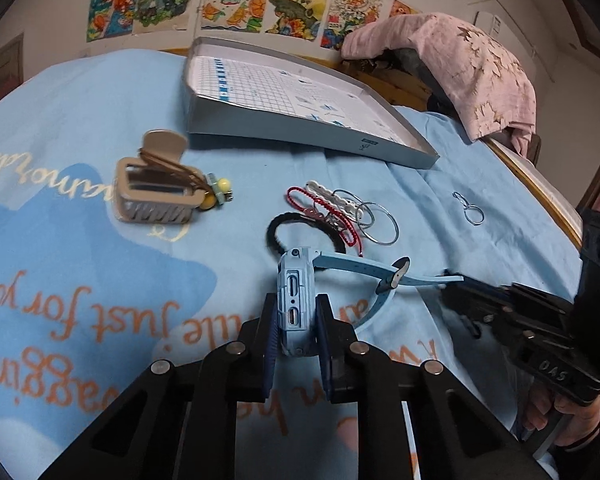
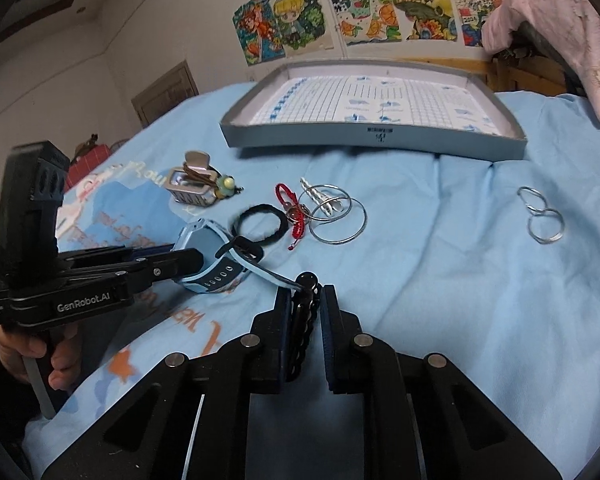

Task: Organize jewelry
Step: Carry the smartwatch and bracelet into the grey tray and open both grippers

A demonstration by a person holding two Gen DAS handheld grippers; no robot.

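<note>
Tray (image 2: 374, 136): empty, at bed's far edge (nothing sorted yet)
Left gripper (image 1: 296, 320): clamps watch (image 1: 294, 300); right gripper (image 2: 305, 312): pinches strap (image 2: 268, 273)

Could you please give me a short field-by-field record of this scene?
surface: light blue blanket
left gripper: shut on the blue smartwatch body
right gripper: closed on a dark braided piece at the watch strap's end; contact with both pads unclear
tray: grey cardboard box lid, nothing inside but a printed sheet
loose items: black hair tie, red cord bracelet, silver bangles, beige hair claw
</note>
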